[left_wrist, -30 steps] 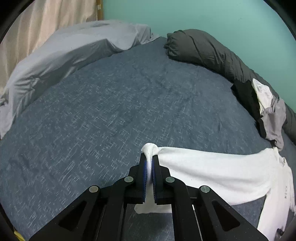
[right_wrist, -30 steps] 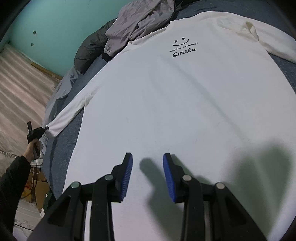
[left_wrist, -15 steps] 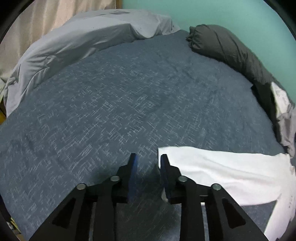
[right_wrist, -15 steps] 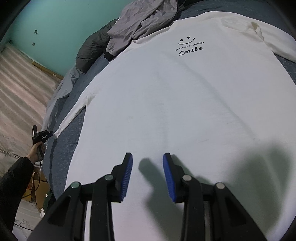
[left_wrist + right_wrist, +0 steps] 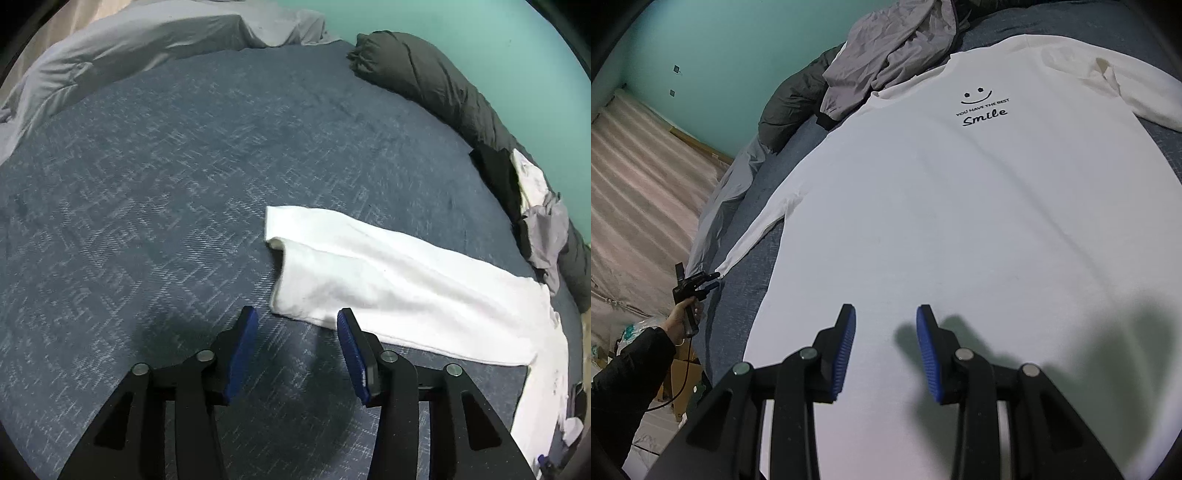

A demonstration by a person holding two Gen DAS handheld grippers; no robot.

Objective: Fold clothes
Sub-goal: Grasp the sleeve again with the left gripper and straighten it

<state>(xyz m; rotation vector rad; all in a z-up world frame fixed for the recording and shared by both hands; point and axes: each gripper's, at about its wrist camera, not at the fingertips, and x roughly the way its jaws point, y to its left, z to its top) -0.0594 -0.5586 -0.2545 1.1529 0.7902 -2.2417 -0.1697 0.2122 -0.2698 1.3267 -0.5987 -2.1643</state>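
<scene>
White sleeve (image 5: 388, 280) now lies released; left gripper (image 5: 295, 347) jaws opened, empty.

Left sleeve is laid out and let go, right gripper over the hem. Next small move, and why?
Probably bring the left gripper onto the sleeve cuff and close. Its jaws have just been opening and nothing is between them; the cuff lies flat on the blue bedspread just ahead of its fingers. The white shirt is spread print up, so folding that sleeve across the body looks next.

"Smile" on white shirt (image 5: 960, 221)
</scene>
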